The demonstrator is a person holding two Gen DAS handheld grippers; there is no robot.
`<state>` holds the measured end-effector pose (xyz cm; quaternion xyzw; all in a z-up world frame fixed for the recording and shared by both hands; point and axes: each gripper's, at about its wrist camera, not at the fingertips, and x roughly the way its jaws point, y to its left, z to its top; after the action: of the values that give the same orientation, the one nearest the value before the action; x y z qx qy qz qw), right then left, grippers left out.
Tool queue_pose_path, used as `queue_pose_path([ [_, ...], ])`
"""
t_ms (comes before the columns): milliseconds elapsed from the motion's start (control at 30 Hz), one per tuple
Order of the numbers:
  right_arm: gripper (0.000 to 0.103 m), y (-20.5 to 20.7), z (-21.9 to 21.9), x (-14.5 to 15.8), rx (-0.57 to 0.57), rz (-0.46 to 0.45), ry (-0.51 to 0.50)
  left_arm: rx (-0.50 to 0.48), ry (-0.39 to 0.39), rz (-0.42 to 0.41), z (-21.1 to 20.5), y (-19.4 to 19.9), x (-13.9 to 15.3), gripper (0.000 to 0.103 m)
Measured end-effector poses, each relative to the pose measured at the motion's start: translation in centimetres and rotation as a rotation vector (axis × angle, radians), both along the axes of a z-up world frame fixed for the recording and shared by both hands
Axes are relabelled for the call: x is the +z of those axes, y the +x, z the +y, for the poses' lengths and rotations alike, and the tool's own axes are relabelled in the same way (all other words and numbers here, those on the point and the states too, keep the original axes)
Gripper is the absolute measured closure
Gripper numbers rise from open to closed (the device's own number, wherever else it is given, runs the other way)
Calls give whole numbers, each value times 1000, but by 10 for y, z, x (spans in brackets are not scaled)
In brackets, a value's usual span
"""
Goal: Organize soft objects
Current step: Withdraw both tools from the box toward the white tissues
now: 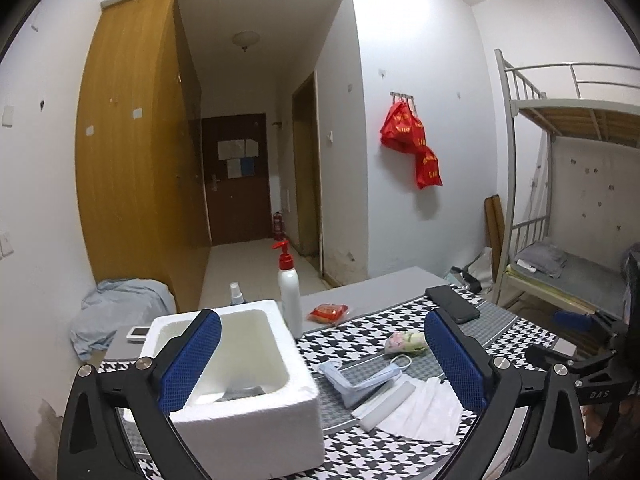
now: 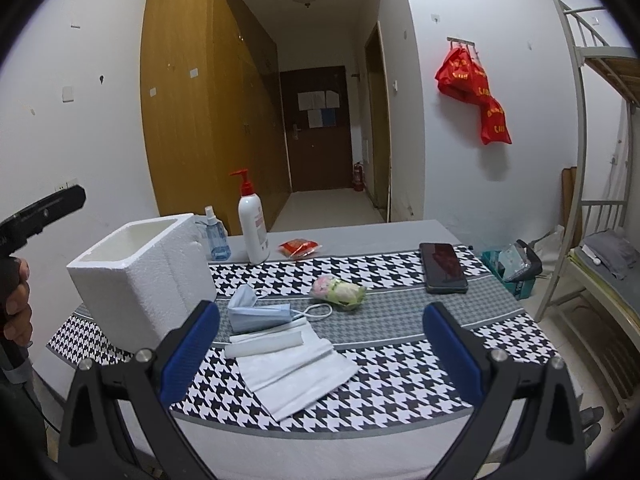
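1. Both hand-held grippers hang over a table [image 2: 400,236] spread with a black-and-white houndstooth cloth [image 2: 400,344] in a dormitory room.
2. The left gripper [image 1: 322,360] stands wide open, its blue pads [image 1: 192,356] holding nothing; the left finger hangs over the foam box [image 1: 256,412], the right over the cloth.
3. The right gripper [image 2: 320,350] is likewise spread wide and empty, with the soft items lying between and beyond its fingers.
4. The foam box sits open-topped at the table's left; something dark lies at its bottom, too hidden to identify.
5. Just right of the box lies a blue mask [image 2: 260,310], partly folded, its ear loop trailing toward a floral pouch [image 2: 340,290].
6. Nearer the camera, a white towel [image 2: 296,368] lies flat, a white roll [image 2: 264,346] resting along its far edge, touching the mask.
7. A black phone [image 2: 442,267] lies on the cloth to the right, well apart from the soft things.
8. Behind, a pump bottle [image 2: 253,224] with a red top stands beside a small spray bottle [image 2: 216,236], with a red packet [image 2: 299,247] on the grey strip nearby.
9. In the right wrist view the person's left hand [image 2: 16,308] shows at the far left, gripping the other tool's handle.
10. Red bags [image 2: 472,92] hang from a wall hook; a bunk bed [image 1: 560,200] stands at right.
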<state>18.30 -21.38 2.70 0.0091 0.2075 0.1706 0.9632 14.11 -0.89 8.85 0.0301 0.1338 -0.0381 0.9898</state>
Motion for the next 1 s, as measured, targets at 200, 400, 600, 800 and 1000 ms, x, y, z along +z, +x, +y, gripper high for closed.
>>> queue_pose_path([
  [200, 0, -15, -16, -3, 1, -17, 25, -18, 13, 0, -21, -6, -9, 1],
  [400, 0, -23, -29, -8, -6, -22, 44, -59, 10, 2, -39, -8, -22, 1],
  [600, 0, -27, -42, -16, -16, -14, 40, -105, 0, 10, -54, -7, -38, 1],
  [800, 0, -29, -53, -22, -25, -3, 35, -112, -9, 14, -68, -8, -50, 1],
  [1000, 0, -28, -60, -28, -31, 6, 30, -114, 7, 30, -78, -5, -60, 1],
])
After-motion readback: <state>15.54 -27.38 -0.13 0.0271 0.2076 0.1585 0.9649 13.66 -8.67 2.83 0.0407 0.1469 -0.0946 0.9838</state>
